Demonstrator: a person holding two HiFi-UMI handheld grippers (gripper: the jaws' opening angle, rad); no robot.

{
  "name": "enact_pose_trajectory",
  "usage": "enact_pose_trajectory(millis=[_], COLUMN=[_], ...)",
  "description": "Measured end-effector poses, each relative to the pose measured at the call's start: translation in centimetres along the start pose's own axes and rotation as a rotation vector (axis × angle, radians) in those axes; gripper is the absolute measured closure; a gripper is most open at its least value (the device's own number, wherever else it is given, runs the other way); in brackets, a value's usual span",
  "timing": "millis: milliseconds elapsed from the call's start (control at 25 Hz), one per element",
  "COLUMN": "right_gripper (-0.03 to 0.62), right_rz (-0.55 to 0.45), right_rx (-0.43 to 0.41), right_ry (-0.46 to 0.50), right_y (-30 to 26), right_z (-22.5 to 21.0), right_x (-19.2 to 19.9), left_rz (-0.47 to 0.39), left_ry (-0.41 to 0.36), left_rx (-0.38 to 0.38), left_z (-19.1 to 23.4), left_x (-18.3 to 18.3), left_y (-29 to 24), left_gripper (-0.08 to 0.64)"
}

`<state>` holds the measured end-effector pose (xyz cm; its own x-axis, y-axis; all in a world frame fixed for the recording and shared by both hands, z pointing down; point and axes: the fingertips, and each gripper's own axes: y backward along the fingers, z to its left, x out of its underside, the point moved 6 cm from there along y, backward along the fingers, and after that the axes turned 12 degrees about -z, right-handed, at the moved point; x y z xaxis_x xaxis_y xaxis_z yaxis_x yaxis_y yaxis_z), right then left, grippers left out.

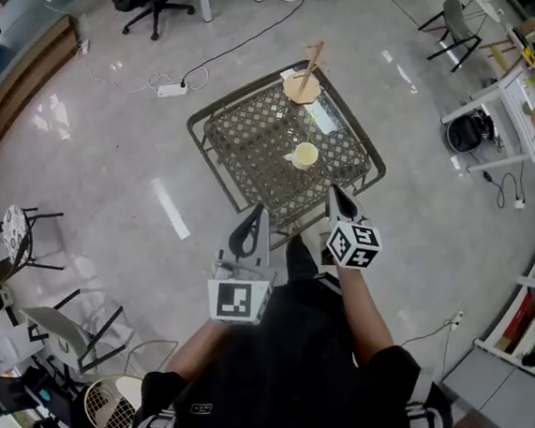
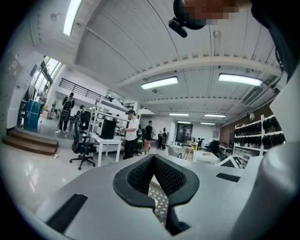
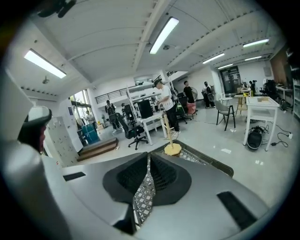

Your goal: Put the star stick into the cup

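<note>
The star stick [image 1: 304,81], a thin wooden stick with a flat pale yellow piece at its lower end, stands at the far edge of the metal mesh table [image 1: 251,144]. In the right gripper view the star stick [image 3: 170,146] shows beyond the jaws. A small pale yellow cup [image 1: 305,155] sits upright on the table's near right part. My left gripper [image 1: 255,221] and right gripper [image 1: 337,198] hover at the table's near edge, both shut and holding nothing. Only a thin slit of mesh shows between the left gripper [image 2: 153,160] jaws and the right gripper [image 3: 149,157] jaws.
Shiny floor surrounds the table. A white power strip [image 1: 172,89] and cables lie beyond it. An office chair [image 1: 155,5] stands at the back, a white desk [image 1: 512,110] at the right, folding chairs [image 1: 67,331] at the left. People stand far off by desks [image 2: 129,133].
</note>
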<state>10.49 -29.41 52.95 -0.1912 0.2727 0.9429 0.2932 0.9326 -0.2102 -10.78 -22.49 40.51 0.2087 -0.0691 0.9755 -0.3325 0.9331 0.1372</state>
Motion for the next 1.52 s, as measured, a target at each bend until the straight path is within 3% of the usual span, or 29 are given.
enact_pose_trajectory(millis=[360, 640, 1520], right_gripper=[0.577, 0.580, 0.581], right_rz=[-0.125, -0.173, -0.212], right_rx=[0.033, 0.025, -0.027], right_ry=[0.011, 0.013, 0.008], right_y=[10.1, 15.5, 16.8], right_z=[3.8, 4.5, 2.7], right_x=[-3.2, -4.5, -5.5], left_rz=[-0.014, 0.001, 0.021], left_ry=[0.018, 0.018, -0.017], left_rx=[0.105, 0.098, 0.091], left_z=[-2.5, -4.4, -6.9], left_x=[-1.1, -1.1, 0.0], left_y=[3.5, 4.2, 3.2], left_gripper=[0.545, 0.545, 0.545])
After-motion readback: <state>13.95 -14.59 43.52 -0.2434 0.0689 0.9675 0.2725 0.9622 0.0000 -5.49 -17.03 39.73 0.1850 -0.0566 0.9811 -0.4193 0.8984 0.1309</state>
